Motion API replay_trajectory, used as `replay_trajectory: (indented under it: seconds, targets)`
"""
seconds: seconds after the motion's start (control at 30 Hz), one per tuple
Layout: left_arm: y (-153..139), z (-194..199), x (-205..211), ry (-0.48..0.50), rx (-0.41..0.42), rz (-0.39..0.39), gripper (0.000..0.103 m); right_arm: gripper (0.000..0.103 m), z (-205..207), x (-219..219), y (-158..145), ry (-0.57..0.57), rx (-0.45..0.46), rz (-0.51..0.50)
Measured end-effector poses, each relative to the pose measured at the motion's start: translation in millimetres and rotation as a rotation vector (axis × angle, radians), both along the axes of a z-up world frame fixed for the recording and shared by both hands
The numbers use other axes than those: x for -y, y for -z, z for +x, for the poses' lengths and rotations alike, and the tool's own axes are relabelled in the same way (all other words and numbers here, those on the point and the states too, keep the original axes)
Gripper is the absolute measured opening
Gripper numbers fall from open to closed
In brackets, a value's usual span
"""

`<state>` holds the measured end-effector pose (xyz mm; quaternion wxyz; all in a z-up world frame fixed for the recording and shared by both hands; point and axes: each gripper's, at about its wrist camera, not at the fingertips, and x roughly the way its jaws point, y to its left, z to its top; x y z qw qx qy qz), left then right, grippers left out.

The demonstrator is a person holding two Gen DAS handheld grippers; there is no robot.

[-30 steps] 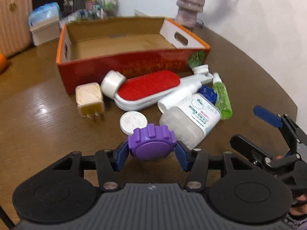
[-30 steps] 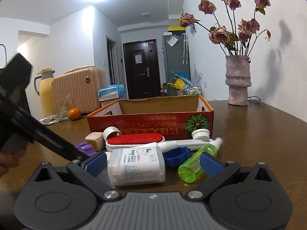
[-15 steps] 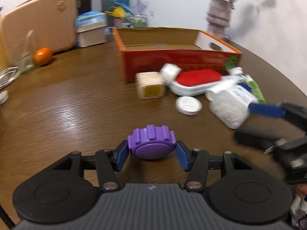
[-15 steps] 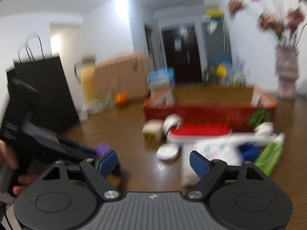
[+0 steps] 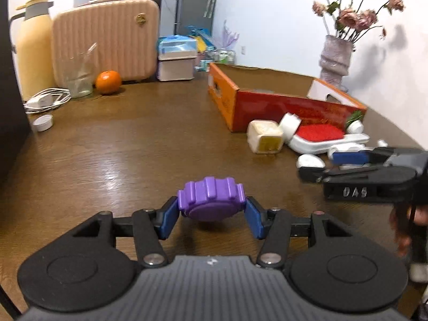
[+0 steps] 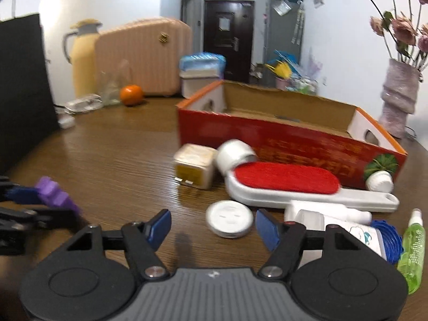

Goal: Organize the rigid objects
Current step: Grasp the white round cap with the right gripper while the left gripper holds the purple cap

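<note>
My left gripper [image 5: 211,218] is shut on a purple ribbed cap [image 5: 211,200] and holds it above the wooden table, left of the pile. The cap also shows at the left of the right wrist view [image 6: 54,194]. My right gripper [image 6: 212,226] is open and empty, just in front of a white round lid [image 6: 229,218]. Behind the lid lie a red lint brush [image 6: 286,180], a cream plug adapter [image 6: 194,165], a white tape roll [image 6: 235,155], a white bottle [image 6: 347,227], a blue cap [image 6: 389,240] and a green spray bottle [image 6: 413,243]. The red cardboard box [image 6: 294,147] stands open behind them.
An orange [image 5: 108,81], a glass [image 5: 77,77], a yellow thermos [image 5: 32,45], a white charger cable [image 5: 46,101] and a pink suitcase [image 5: 107,40] stand at the far left. A vase with dried roses [image 5: 335,58] is at the back right. A black object [image 6: 24,85] stands at the left edge.
My left gripper has carried the purple cap away from the pile, to the left. My right gripper has swung left too and now faces the white lid.
</note>
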<state>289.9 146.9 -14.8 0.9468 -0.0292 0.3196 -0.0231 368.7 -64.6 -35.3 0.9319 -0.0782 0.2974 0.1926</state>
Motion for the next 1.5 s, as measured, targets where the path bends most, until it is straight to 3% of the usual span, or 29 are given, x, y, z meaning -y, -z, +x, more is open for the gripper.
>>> replay_trajectory:
  seconds: [0.07,0.3,0.4,0.43,0.47,0.63,0.77,1.0,1.07,1.17,1.33,1.5]
  targets:
    - [3,-5,-1,0.003,0.001,-0.012,0.055,0.070,9,-1,3,0.012,0.004,-0.054]
    - [11,-20,-7,-0.014,-0.018,-0.038,0.057,0.079,30,-9,6,-0.052,-0.041,-0.084]
    - [11,-24,-5,0.003,-0.018,-0.025,0.056,0.066,36,-8,5,-0.046,-0.041,-0.088]
    - [11,-25,-3,0.006,-0.015,-0.025,0.054,0.046,36,-6,4,-0.046,-0.038,-0.088]
    - [11,-24,-2,0.003,-0.012,-0.025,0.048,0.038,35,-6,3,-0.049,-0.038,-0.088]
    - [7,-24,8,0.010,0.002,-0.030,0.048,0.038,12,-1,-1,-0.099,-0.060,-0.045]
    - [2,-36,30,0.064,0.025,-0.033,0.048,0.038,-38,8,-3,-0.128,-0.015,-0.067]
    - [18,-58,85,0.203,0.031,-0.001,0.048,0.038,-98,66,3,-0.016,-0.022,-0.043]
    - [19,-61,95,0.221,0.037,0.009,0.048,0.039,-106,80,7,0.007,-0.015,-0.022]
    - [21,-61,107,0.218,0.038,0.015,0.057,0.041,-110,94,8,0.035,-0.017,0.014]
    - [21,-58,114,0.192,0.033,0.037,0.057,0.053,-115,101,11,0.024,-0.009,0.034]
    - [19,-54,118,0.162,0.025,0.054,0.053,0.053,-117,103,13,0.014,-0.003,0.042]
